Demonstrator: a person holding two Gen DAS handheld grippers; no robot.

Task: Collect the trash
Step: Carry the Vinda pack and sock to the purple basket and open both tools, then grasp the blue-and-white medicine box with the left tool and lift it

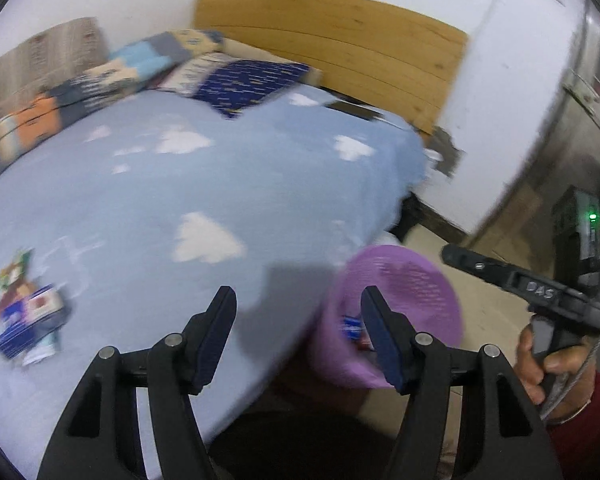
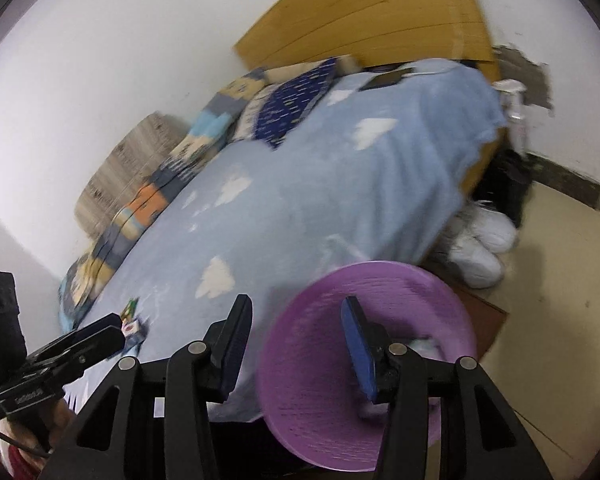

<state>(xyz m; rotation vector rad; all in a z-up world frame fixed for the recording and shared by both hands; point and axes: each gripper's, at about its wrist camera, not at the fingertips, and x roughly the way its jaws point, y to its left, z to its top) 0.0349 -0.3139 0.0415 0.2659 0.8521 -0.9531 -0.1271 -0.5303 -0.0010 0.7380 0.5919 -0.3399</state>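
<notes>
A pile of wrappers and small boxes lies on the light blue bed cover at the left; it also shows small in the right wrist view. A purple mesh trash basket stands on the floor by the bed's near corner, with some trash inside. It also fills the lower right wrist view. My left gripper is open and empty over the bed edge. My right gripper is open and empty above the basket's left rim. The right gripper also shows at the right of the left wrist view.
Patterned pillows and a folded quilt lie at the head of the bed by a wooden headboard. A dark phone lies on the far bed corner. White shoes sit on the floor beside the bed. A metal cabinet stands at right.
</notes>
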